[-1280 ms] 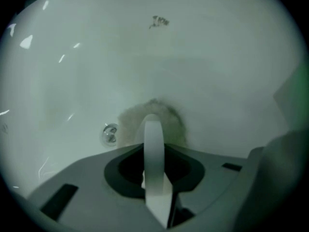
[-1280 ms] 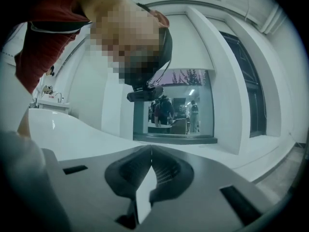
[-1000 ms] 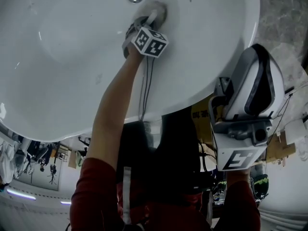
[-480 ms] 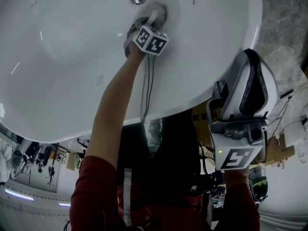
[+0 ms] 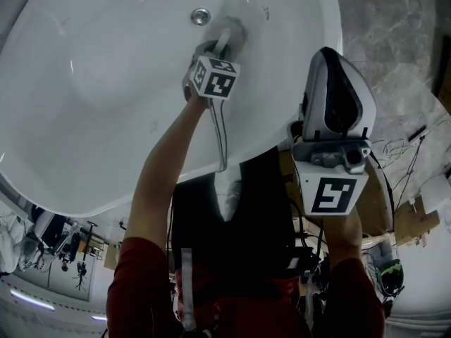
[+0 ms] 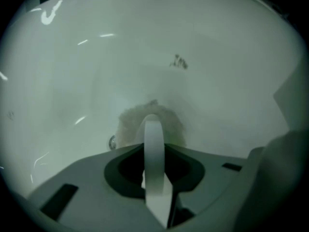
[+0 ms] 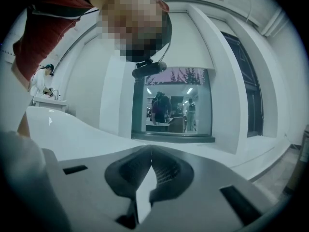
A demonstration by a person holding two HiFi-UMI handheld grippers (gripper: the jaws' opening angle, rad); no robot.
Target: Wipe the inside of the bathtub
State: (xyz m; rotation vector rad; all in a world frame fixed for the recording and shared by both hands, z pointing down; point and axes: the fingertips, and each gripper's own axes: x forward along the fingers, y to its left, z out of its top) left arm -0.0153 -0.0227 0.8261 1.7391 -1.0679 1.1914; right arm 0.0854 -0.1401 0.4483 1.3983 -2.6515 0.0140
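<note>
**Head view with both gripper views.** I am holding the left gripper (image 5: 217,48) inside the white bathtub (image 5: 99,97). Its jaws are clamping the flat white handle (image 6: 153,144) of a fuzzy grey wiping pad (image 6: 171,124). The pad is pressing on the tub's inner wall at the far end, just right of the round metal drain fitting (image 5: 201,15). A small dark smudge (image 6: 178,62) is showing on the wall a little farther right. A thin cable (image 5: 220,129) is hanging from the gripper, beside its marker cube (image 5: 215,76), and running along my bare forearm (image 5: 165,182).

I am holding the right gripper (image 7: 151,152) outside the tub, near its right rim — jaws fully together, gripping nothing. It is facing white walls and a glazed opening (image 7: 171,105) with people standing behind it. Grey marbled floor (image 5: 402,55) is lying to the tub's right.
</note>
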